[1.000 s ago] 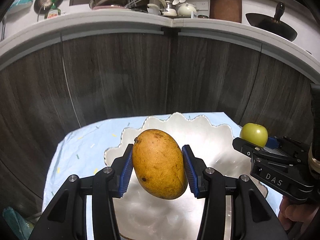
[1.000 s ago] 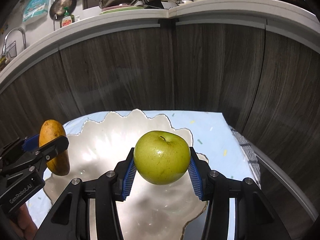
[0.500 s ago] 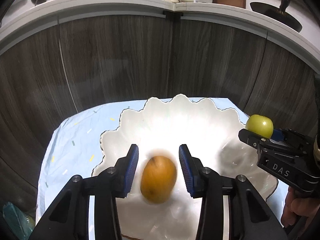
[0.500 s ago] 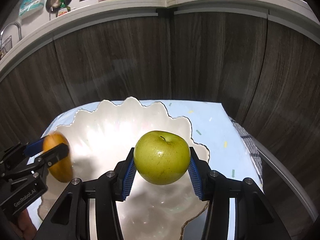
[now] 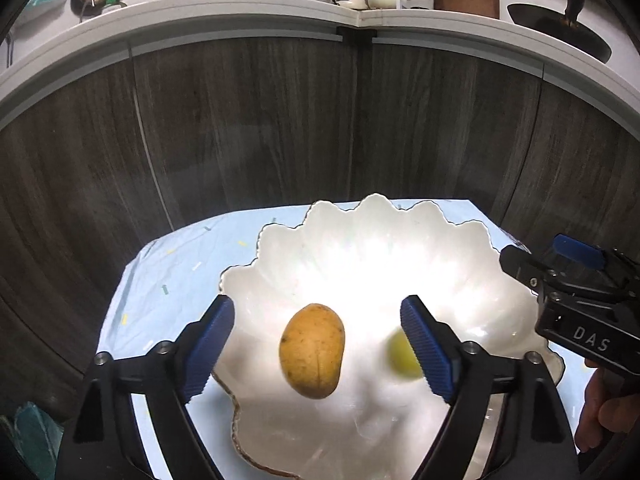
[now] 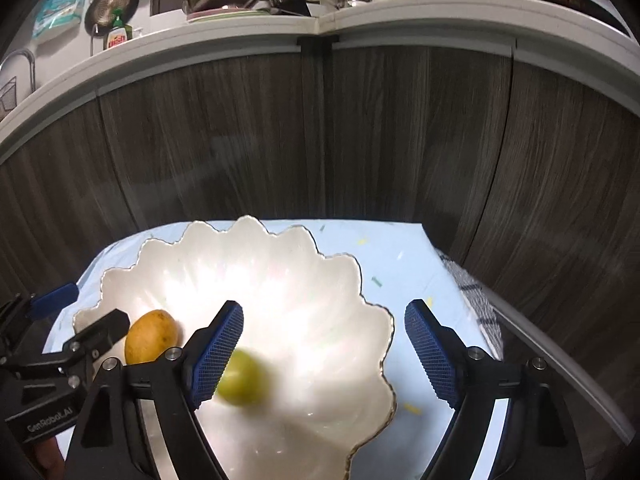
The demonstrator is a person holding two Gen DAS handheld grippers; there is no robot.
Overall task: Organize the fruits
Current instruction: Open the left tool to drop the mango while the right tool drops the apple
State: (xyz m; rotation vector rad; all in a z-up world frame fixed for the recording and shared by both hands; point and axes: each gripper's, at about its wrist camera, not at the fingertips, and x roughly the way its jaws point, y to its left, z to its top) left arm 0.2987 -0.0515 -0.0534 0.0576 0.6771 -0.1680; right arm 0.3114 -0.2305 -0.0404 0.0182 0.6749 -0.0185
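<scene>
A yellow-orange mango (image 5: 312, 350) lies in the white scalloped bowl (image 5: 360, 216); it also shows in the right wrist view (image 6: 150, 336). A green apple (image 6: 244, 378), blurred with motion, is in the bowl (image 6: 372, 312) too, partly behind a blue pad in the left wrist view (image 5: 402, 356). My left gripper (image 5: 324, 336) is open and empty above the bowl, over the mango. My right gripper (image 6: 324, 344) is open and empty above the bowl's right side; its body shows at the right of the left wrist view (image 5: 576, 304).
The bowl sits on a light blue cloth (image 5: 180, 272) over a small table. Dark wood cabinet fronts (image 5: 248, 120) stand close behind, under a white counter (image 5: 240, 12) holding dishes and pans. A checked cloth (image 6: 476, 304) lies at the table's right edge.
Both grippers opened wide. The mango dropped from my left gripper into the bowl, then the apple dropped from my right gripper and is still moving.
</scene>
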